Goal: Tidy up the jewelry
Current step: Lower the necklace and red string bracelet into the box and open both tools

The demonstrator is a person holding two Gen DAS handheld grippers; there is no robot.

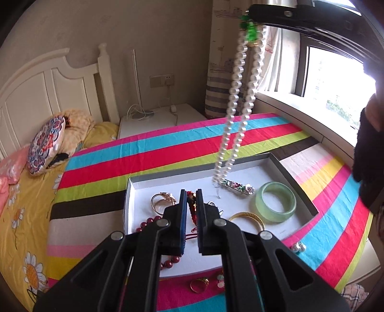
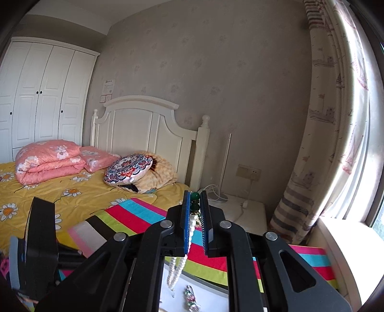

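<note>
A white pearl necklace [image 1: 236, 100] with green beads at its top hangs from my right gripper [image 1: 249, 16], high over the tray. Its lower end dangles just above the white tray [image 1: 297, 182]. In the right wrist view my right gripper [image 2: 195, 194] is shut on the necklace [image 2: 178, 268]. My left gripper [image 1: 191, 192] is shut on a red beaded ornament [image 1: 191, 208] over the tray. In the tray lie a green jade bangle [image 1: 276, 202], a gold bangle [image 1: 249, 219], a jewelled hair clip [image 1: 237, 186], a gold ring piece [image 1: 163, 200] and dark red beads [image 1: 148, 222].
The tray sits on a striped cloth [image 1: 144, 158]. A gold ring [image 1: 199, 284] and pearl earrings [image 1: 298, 247] lie on the cloth near the tray. A bed with pillows [image 1: 45, 144] is at the left, a white nightstand [image 1: 156, 120] behind, a window [image 1: 336, 81] at the right.
</note>
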